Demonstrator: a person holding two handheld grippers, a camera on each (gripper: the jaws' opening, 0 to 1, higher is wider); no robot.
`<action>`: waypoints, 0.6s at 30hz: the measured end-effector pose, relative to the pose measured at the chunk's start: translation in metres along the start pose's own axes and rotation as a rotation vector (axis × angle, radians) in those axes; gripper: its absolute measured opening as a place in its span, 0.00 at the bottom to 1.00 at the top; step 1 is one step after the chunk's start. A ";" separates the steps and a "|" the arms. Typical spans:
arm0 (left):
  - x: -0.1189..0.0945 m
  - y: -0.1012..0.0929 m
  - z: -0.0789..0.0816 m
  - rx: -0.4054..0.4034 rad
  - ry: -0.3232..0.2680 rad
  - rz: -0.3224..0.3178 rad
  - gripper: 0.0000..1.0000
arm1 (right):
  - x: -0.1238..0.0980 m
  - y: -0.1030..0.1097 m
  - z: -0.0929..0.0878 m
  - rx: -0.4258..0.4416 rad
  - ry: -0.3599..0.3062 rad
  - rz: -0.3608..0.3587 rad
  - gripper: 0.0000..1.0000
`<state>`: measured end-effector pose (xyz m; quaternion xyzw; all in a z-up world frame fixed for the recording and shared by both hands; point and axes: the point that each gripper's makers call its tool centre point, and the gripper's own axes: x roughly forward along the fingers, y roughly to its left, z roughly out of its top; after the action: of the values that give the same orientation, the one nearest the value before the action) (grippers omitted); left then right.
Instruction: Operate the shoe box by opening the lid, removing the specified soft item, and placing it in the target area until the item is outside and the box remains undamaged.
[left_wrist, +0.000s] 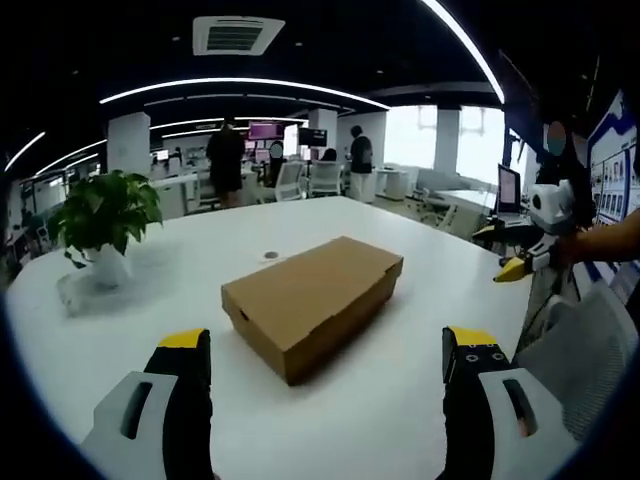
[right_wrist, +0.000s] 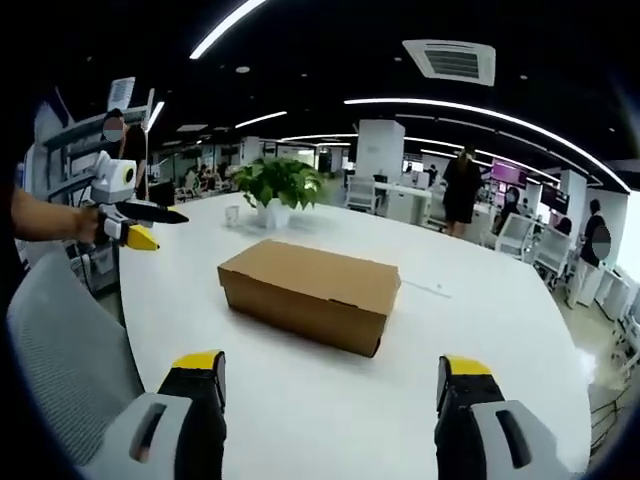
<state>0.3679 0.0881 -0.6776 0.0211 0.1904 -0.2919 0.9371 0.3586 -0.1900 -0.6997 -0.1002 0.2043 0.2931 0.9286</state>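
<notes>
Cardboard shoe box shut on a white table, both grippers spread wide

Cardboard, plain brown: one shoe box (left_wrist: 312, 302) lies near the middle of a large white table (left_wrist: 420, 250), its lid closed and flat. Nothing touches it and nothing lies between it and either gripper.

In the left gripper view the left gripper (left_wrist: 330, 360) has its two black, yellow-tipped jaws wide apart with bare tabletop between them, short of the box. The right gripper (left_wrist: 525, 262) shows at the far right edge of that view, held by a person's hand (left_wrist: 565, 245) above the table's edge; its jaws look parted. In the right gripper view the right gripper (right_wrist: 332, 380) stands the same way, jaws wide, nothing between them, the box (right_wrist: 310, 290) ahead and apart from them. The left gripper (right_wrist: 140, 225) enters that view from the left, its jaws parted too.

One potted green plant (left_wrist: 105, 215) in a white pot stands on the table beyond the box, well apart from it, with a small clear cup (right_wrist: 232, 215) beside it. One small round disc (left_wrist: 271, 255) sits in the tabletop behind the box. A grey mesh chair back (right_wrist: 60, 350) is close to the table's near edge. Three people (left_wrist: 226, 160) stand among desks and chairs in the office behind.
</notes>
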 end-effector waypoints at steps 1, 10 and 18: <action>0.002 0.003 -0.001 -0.004 0.000 0.003 1.00 | 0.002 -0.001 0.000 -0.003 0.005 0.004 0.87; 0.020 0.016 -0.010 -0.032 0.024 0.022 0.98 | 0.023 -0.017 0.000 -0.036 0.017 0.028 0.85; 0.034 0.024 -0.021 -0.042 0.053 0.029 0.97 | 0.042 -0.026 -0.003 -0.059 0.033 0.051 0.83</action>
<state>0.3996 0.0926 -0.7118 0.0118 0.2210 -0.2733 0.9361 0.4044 -0.1909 -0.7187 -0.1269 0.2131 0.3211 0.9140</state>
